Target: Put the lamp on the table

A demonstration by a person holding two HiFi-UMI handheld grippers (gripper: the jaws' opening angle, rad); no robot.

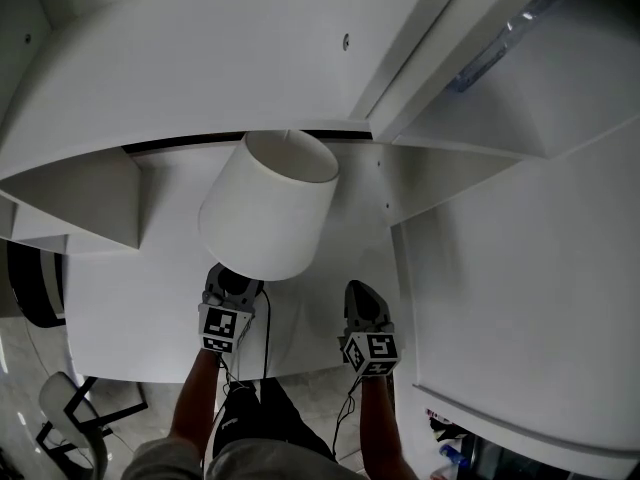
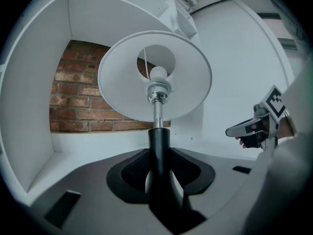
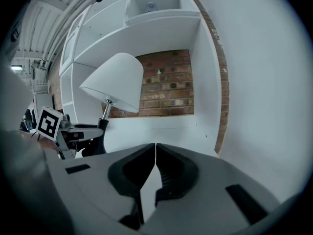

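Observation:
The lamp has a white shade on a chrome rod and a black stem. It stands upright over the white table. My left gripper is shut on the black stem just below the shade, whose open underside and bulb face its camera. In the head view the left gripper sits under the shade's near edge. The right gripper is shut with nothing in it, to the right of the lamp and apart from it. The flared lamp base is low by the tabletop; whether it touches is unclear.
White shelf boards overhang the table, and a brick wall closes the recess behind it. A white side panel stands on the right. At the lower left, past the table's front edge, is a chair.

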